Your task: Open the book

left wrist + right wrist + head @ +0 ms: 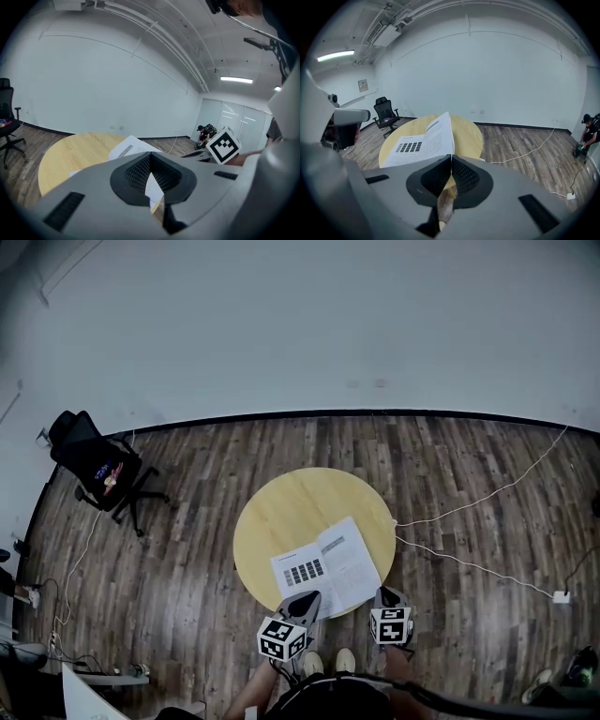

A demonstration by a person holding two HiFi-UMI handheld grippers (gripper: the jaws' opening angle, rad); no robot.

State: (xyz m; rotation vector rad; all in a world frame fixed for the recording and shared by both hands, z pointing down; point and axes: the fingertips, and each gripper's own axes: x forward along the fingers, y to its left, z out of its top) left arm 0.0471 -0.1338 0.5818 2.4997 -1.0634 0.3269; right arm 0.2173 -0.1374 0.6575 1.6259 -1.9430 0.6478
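book (330, 568) open on table (291, 507) | left gripper (307, 597), right gripper (386, 593): fingers clamped on its pages | near edge hidden

Head view: high above the round table (281, 512), facing steeply down. Gripper views: low, close at its near edge, facing across. All share the book (326, 570).

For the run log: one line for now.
book: open on table | left claw: shut on book | right claw: shut on book
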